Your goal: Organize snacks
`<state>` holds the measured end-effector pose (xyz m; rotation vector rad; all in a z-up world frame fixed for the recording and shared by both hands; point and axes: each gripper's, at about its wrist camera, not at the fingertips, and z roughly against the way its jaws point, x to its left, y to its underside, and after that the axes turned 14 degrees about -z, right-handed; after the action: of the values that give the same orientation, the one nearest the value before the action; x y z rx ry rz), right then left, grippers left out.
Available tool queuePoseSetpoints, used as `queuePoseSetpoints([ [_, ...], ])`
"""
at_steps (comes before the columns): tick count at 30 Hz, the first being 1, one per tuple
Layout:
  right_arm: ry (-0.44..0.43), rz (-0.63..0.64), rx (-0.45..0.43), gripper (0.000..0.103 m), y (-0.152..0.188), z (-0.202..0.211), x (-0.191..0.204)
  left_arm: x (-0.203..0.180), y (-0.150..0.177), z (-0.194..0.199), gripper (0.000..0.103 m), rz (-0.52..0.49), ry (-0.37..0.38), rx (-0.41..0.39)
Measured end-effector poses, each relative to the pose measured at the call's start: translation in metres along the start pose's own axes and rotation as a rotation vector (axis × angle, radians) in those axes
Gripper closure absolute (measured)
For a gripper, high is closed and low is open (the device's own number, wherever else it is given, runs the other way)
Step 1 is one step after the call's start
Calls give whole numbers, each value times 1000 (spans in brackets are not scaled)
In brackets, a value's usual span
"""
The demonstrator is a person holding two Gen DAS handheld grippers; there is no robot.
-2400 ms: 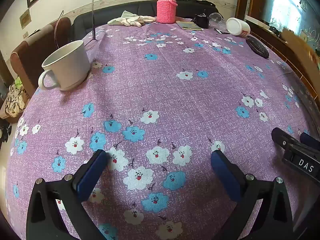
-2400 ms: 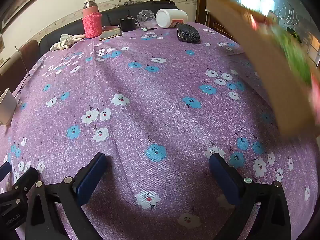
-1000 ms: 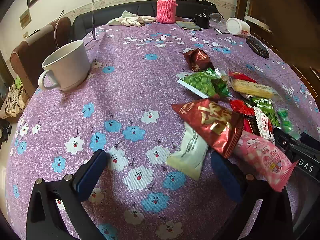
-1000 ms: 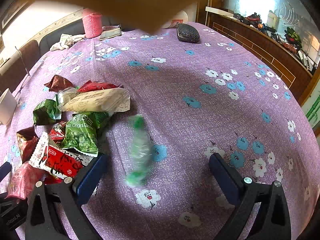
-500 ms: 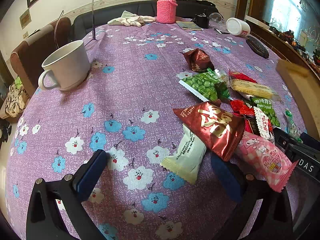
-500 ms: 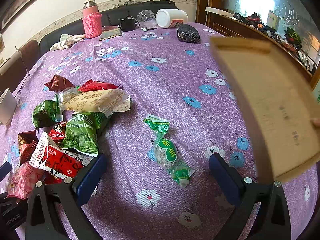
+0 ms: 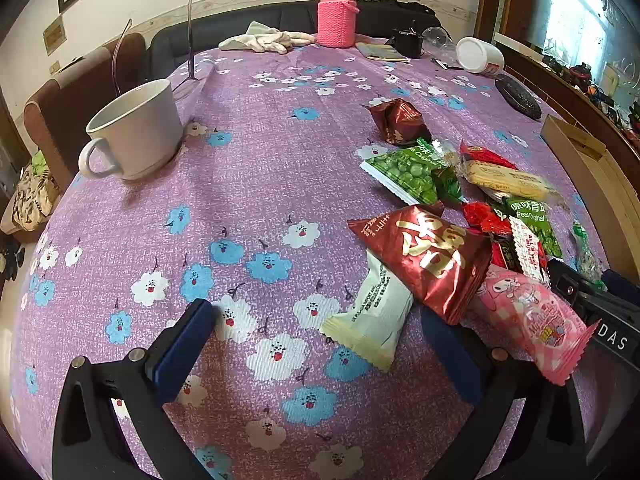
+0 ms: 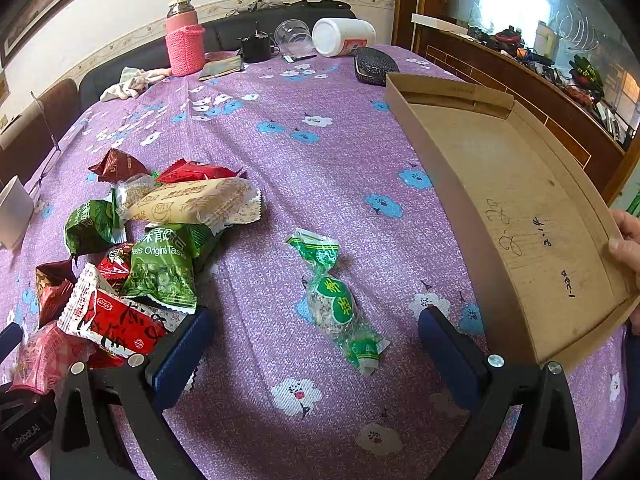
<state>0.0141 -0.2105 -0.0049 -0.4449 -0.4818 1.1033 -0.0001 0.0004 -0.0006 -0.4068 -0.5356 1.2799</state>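
Here both hand-held grippers (image 7: 316,344) (image 8: 316,344) hover agape; seemingly level.

Both wrist views sit low over the purple tablecloth (image 7: 260,184), facing the far sofa. Left view takes the mug (image 7: 134,130) side; right view, the cardboard tray (image 8: 520,208) side. Shared: the snack pile (image 7: 452,216) (image 8: 160,240) and pink flask (image 7: 337,20) (image 8: 185,46).

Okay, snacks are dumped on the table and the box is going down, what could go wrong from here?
1. The cardboard box is held tilted by a hand at the table's edge; it could slip off.
2. The snacks overlap: lifting the big red bag may drag the white packet under it.
3. The green-wrapped candy lies alone between the open right gripper's fingers and could be overlooked.
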Motion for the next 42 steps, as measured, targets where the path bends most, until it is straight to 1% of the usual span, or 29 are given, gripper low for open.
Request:
queuePoseSetpoints([
  [42,0,0,-1,1,2,1,0,-2,1,2,0,1,-1,0],
])
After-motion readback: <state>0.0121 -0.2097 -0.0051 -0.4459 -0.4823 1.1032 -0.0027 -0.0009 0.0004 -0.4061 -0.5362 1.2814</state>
